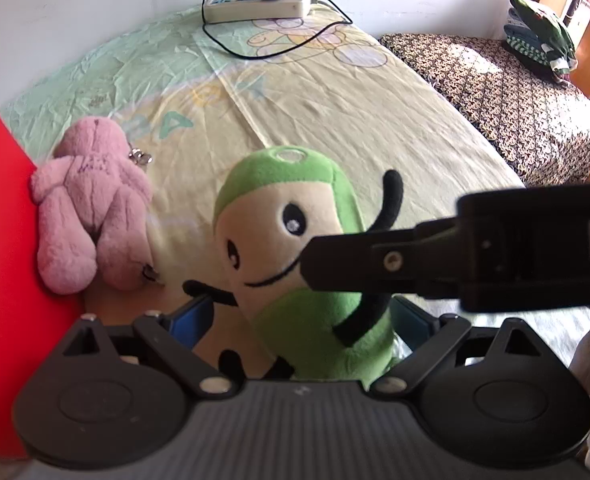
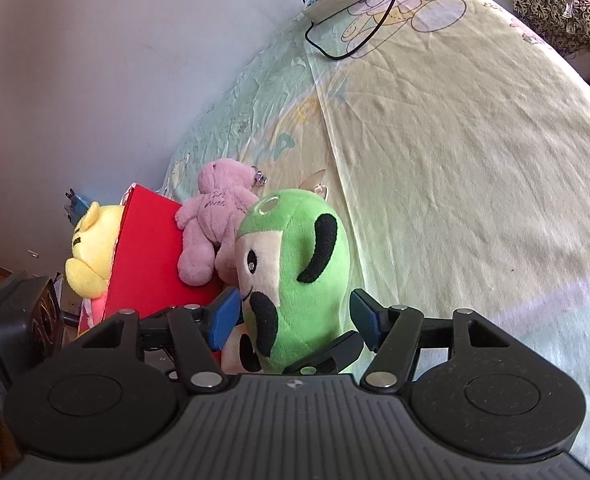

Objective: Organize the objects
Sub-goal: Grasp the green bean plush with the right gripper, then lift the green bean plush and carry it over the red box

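A green and cream plush toy [image 1: 295, 248] with black limbs stands upright on the bed sheet [image 1: 335, 120]. My left gripper [image 1: 301, 320] is open, its blue pads on either side of the toy's lower body. My right gripper [image 2: 295, 316] is also open around the same toy [image 2: 295, 264]; one of its black fingers crosses the left wrist view over the toy's face. A pink teddy bear [image 1: 91, 208] leans against a red box [image 1: 3, 240], just left of the green toy. It also shows in the right wrist view [image 2: 211, 224]. A yellow plush [image 2: 91, 248] sits in the red box [image 2: 151, 256].
A white power strip [image 1: 255, 4] with a black adapter and cable lies at the far end of the bed by the wall. A patterned dark cover [image 1: 495, 92] with folded clothes [image 1: 539, 36] lies to the right. The sheet stretches wide to the right.
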`<state>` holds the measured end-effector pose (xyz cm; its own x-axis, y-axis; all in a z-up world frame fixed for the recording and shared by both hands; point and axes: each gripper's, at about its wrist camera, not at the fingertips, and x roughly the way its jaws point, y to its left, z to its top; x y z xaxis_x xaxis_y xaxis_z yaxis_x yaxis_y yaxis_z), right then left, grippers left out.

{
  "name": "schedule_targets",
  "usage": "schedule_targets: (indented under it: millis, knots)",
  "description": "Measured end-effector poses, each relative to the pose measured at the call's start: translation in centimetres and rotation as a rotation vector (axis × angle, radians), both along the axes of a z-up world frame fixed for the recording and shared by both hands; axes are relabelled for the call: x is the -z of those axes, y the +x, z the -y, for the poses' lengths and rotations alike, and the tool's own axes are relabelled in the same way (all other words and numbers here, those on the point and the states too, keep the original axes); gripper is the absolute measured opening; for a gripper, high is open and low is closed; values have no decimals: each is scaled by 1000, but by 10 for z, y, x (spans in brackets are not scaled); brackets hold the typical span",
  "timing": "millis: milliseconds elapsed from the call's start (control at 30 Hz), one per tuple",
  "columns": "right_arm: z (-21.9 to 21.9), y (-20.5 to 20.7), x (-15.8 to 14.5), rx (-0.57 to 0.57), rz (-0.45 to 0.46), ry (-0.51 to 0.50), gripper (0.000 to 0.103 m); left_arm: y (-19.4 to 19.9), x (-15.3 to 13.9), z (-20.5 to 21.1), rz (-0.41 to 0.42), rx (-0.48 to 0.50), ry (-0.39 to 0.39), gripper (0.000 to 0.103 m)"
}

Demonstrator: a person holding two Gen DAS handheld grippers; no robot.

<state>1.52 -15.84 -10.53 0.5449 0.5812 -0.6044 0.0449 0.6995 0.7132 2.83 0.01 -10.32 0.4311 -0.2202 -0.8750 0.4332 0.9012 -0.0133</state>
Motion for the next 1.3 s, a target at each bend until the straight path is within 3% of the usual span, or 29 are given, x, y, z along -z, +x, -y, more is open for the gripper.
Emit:
schedule_targets:
  millis: [133,333,433,600,1300]
  knots:
    - [-2,6,2,5,-9,-17,65,6,4,1,-12,-12,1,93]
    - [-8,14,9,-12,-17,-7,65,11,11,3,-44,-16,-2,80]
    - [-13,19,9,-45,-15,11,58,16,11,1,-61,-35,-9,77]
    - [-19,20,3,-83,-2,-26,56,17,8,-1,-82,-50,-17,75]
    - [-25,-6,-38,-156,112,-36,55,-13,-40,-5,11,-95,-9,73]
